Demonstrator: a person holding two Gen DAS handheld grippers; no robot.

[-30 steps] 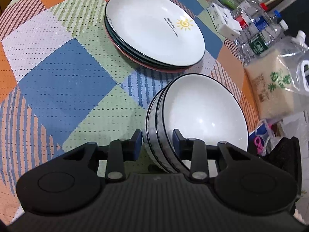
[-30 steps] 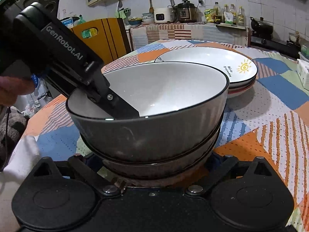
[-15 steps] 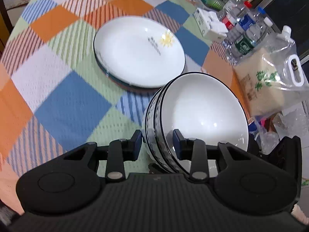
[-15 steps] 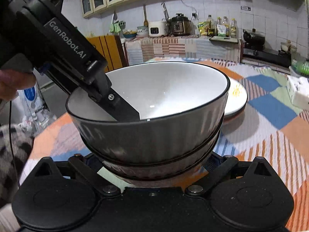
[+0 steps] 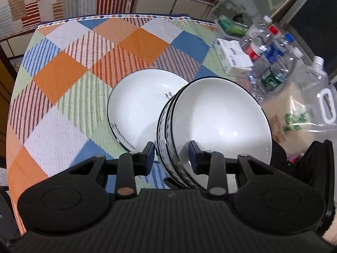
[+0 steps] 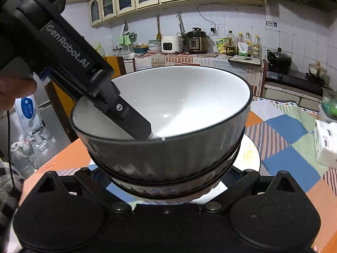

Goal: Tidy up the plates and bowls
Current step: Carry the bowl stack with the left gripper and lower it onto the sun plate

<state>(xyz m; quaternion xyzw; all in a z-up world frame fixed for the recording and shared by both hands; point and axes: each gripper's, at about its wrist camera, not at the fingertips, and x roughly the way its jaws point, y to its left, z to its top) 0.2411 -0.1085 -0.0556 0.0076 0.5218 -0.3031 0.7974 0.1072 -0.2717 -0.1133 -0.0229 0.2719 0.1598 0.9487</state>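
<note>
The bowls (image 6: 168, 130) hide the right hand-held gripper (image 6: 166, 179) fingertips, so its grip cannot be read. In the left view the bowls cover part of the plates (image 5: 137, 109), masking their printed motif. Bottles (image 5: 271, 63) and a clear bag (image 5: 305, 113) beside the counter (image 5: 63, 73) are motion-blurred, labels unreadable. A hand (image 6: 12, 92) is cut off by the frame's left edge.

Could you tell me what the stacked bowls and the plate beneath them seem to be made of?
The stacked bowls look like glazed ceramic: glossy white inside with highlights, ribbed grey outside, dark rim line. The plate also looks like glazed ceramic, smooth and white with a dark edge and a printed sun; melamine cannot be ruled out.
</note>
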